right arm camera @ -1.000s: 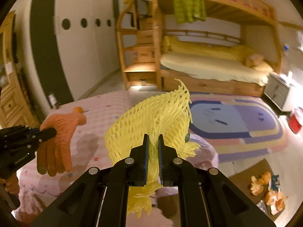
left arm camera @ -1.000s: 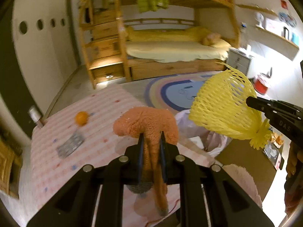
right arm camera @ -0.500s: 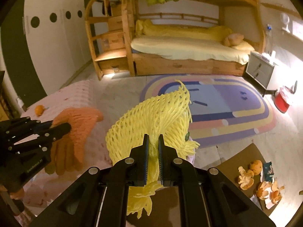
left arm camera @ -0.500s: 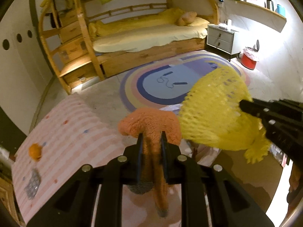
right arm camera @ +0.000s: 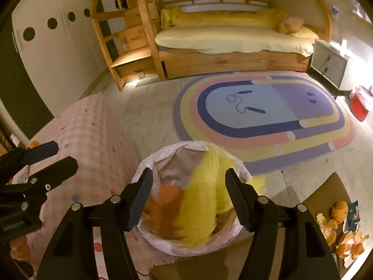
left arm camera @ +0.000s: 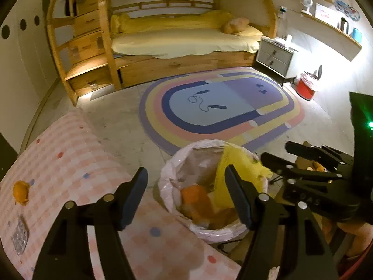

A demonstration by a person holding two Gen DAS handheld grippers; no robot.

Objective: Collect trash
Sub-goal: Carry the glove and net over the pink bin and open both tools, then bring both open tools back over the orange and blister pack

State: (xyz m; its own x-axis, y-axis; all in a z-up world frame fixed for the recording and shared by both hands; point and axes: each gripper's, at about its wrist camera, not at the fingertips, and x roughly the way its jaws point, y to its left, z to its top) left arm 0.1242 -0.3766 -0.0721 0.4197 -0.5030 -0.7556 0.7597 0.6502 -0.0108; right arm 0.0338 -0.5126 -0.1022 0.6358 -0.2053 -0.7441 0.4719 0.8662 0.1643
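Note:
A bin lined with a pink bag point(left arm camera: 166, 175) point(right arm camera: 149, 163) stands on the floor beside the table. Inside it lie a fuzzy orange piece point(left arm camera: 195, 198) point(right arm camera: 165, 205) and a yellow foam net point(left arm camera: 233, 161) point(right arm camera: 205, 200); the net is blurred and partly over the rim. My left gripper point(left arm camera: 186, 193) point(right arm camera: 61, 157) hovers over the bin's left side, jaws opening, nothing between the pads. My right gripper point(right arm camera: 188, 193) point(left arm camera: 277, 151) hangs over the bin from the right, jaws also opening; the net shows below and between its fingers, free of the pads.
A pink checked tablecloth point(left arm camera: 70, 163) carries an orange peel point(left arm camera: 21, 194) and a foil blister pack point(left arm camera: 19, 235). Orange peels and a wrapper point(right arm camera: 342, 228) lie on brown cardboard right of the bin. Beyond are an oval rug point(right arm camera: 256, 116), a bunk bed and a red bin point(left arm camera: 306, 88).
Both grippers came over the bin, tilted down and opened. The orange piece left the left jaws and the yellow net left the right jaws; both now lie in the bag.

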